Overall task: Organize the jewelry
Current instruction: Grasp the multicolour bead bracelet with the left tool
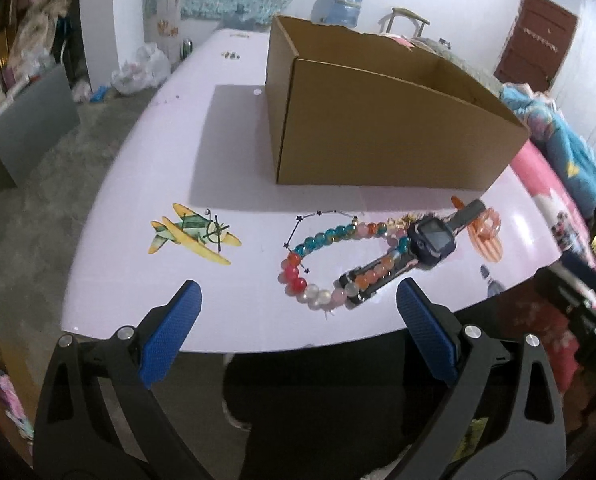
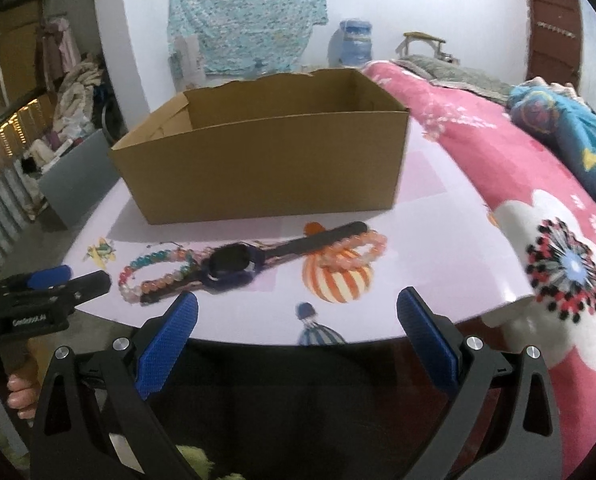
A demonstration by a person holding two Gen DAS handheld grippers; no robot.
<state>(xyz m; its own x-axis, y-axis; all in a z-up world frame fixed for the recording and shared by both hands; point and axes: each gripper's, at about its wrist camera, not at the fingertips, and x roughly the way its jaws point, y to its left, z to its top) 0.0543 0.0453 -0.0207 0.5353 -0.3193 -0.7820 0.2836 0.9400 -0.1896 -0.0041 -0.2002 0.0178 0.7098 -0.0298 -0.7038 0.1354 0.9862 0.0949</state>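
A multicoloured bead bracelet (image 1: 318,264) (image 2: 153,272) lies on the pale pink table (image 1: 201,184) (image 2: 438,248). A dark blue watch (image 1: 432,240) (image 2: 233,264) rests across it. An orange bead bracelet (image 1: 486,222) (image 2: 358,246) lies at the watch strap's far end. An open cardboard box (image 1: 378,132) (image 2: 265,168) stands behind them. My left gripper (image 1: 298,312) is open and empty, just short of the beads. My right gripper (image 2: 298,320) is open and empty, near the table's front edge. The left gripper's fingers (image 2: 51,276) show at the left of the right wrist view.
Printed pictures mark the tabletop: a plane (image 1: 193,234), a striped balloon (image 2: 338,276). A pink flowered quilt (image 2: 538,220) lies right of the table. A grey panel (image 1: 33,120) leans on the floor at left.
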